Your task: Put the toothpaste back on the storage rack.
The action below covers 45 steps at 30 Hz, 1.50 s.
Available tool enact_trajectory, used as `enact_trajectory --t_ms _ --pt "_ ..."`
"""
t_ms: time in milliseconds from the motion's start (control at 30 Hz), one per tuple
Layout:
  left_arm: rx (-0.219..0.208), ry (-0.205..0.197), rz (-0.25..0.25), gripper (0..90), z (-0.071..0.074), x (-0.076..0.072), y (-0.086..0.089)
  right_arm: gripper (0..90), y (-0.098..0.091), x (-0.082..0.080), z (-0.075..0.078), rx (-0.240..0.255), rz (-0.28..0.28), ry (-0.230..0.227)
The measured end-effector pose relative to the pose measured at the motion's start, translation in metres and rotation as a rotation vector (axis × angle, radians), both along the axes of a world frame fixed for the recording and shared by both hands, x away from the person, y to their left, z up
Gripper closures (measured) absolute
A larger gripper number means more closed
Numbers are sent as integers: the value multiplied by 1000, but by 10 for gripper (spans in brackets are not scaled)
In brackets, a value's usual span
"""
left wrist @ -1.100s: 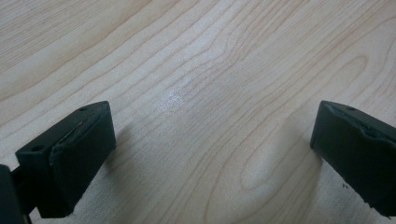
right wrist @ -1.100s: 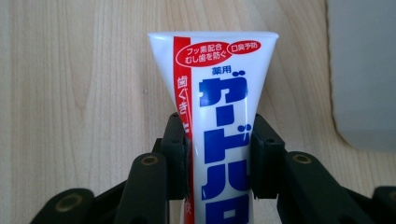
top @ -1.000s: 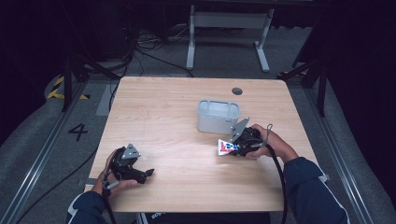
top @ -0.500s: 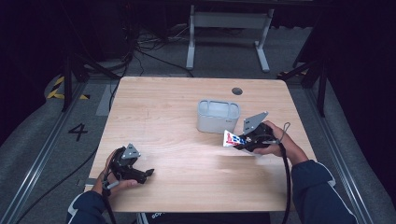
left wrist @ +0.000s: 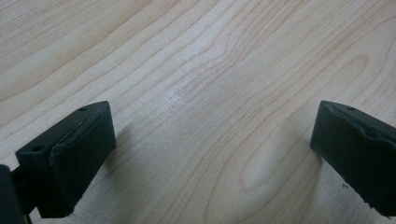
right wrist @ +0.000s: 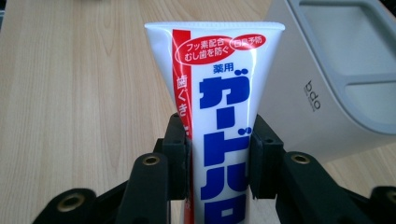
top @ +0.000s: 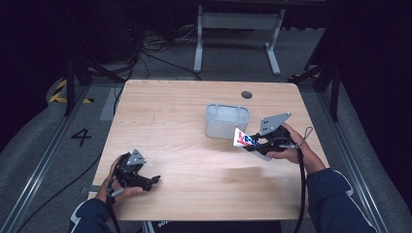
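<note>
The right gripper [top: 252, 143] is clamped on a toothpaste tube [top: 244, 139], both pads pressing the tube's sides, as the right gripper view shows, where the tube [right wrist: 219, 121] rises between the jaws with its flat crimped end farthest from the camera. The tube is white with a red stripe and blue lettering. Seen from the high view, it is held off the table [top: 184, 111], just beside the bin [top: 226, 121], at the bin's near right corner, its crimped end pointing toward the bin and close to its wall; whether they touch cannot be told. The bin is a light grey open box standing upright; in the right gripper view its rim [right wrist: 345, 84] lies just right of the tube. The left gripper [top: 151, 180] rests low over the table, well apart from the bin, toward the near left corner. Its jaws stand wide apart with bare wood [left wrist: 205, 116] between them.
</note>
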<state>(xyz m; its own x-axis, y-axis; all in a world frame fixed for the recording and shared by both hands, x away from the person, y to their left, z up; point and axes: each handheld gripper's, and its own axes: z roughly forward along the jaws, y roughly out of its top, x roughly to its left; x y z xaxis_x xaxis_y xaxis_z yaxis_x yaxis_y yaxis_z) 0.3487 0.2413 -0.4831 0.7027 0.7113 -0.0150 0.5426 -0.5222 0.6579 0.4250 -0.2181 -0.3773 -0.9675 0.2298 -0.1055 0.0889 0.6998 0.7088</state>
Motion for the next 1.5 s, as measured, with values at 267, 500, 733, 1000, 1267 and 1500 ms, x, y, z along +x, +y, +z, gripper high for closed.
enact_trajectory --t_ms 267,500,733,1000,1267,1500 --pt "-1 0 0 4 0 0 0 661 2 1 11 82 -26 -21" --pt "-1 0 0 4 0 0 0 660 10 1 26 141 -29 -57" --pt "-1 0 0 4 0 0 0 658 18 5 37 177 -38 -85" --pt "1 -2 1 4 0 0 0 657 26 11 43 201 -46 -88" --pt "-1 0 0 4 0 0 0 655 32 22 52 235 -70 -90" --pt "-1 0 0 4 0 0 0 654 39 33 59 251 -89 -105"
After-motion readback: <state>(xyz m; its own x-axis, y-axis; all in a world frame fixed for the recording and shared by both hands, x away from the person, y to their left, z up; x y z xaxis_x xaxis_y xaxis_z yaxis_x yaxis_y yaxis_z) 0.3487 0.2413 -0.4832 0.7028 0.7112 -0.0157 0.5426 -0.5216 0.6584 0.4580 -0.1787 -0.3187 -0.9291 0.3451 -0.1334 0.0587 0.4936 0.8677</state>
